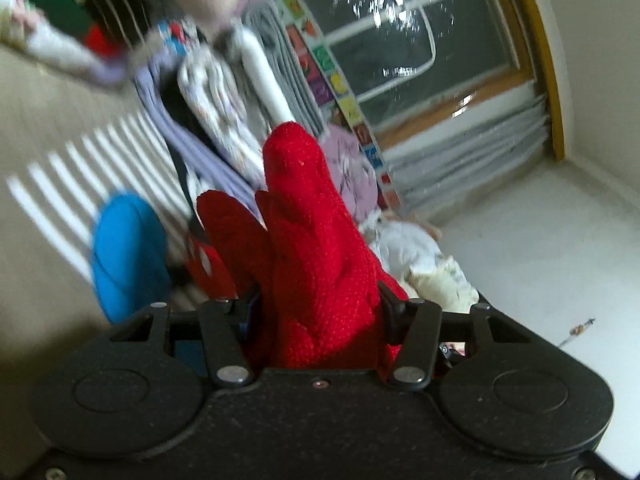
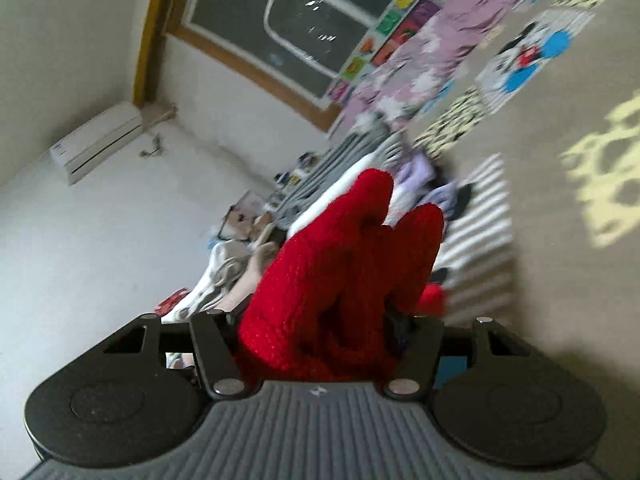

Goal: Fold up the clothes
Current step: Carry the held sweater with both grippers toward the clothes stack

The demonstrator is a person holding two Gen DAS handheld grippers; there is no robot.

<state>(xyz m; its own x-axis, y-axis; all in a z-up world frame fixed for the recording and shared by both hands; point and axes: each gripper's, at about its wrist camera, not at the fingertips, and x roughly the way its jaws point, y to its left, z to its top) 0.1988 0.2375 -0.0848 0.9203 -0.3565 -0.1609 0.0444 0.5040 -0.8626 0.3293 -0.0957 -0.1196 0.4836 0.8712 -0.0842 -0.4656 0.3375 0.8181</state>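
Observation:
A red knitted garment fills the middle of the left wrist view, bunched up between my left gripper's jaws, which are closed on it. The same red knit is bunched in my right gripper, also closed on it. The cloth hides both pairs of fingertips. Both views are tilted and blurred, with the garment lifted above a beige striped bed surface.
A pile of clothes, lilac, white floral and grey, lies ahead on the bed. A blue cloth lies at left. A window, a white wall and an air conditioner are behind. A purple patterned garment lies on the bed.

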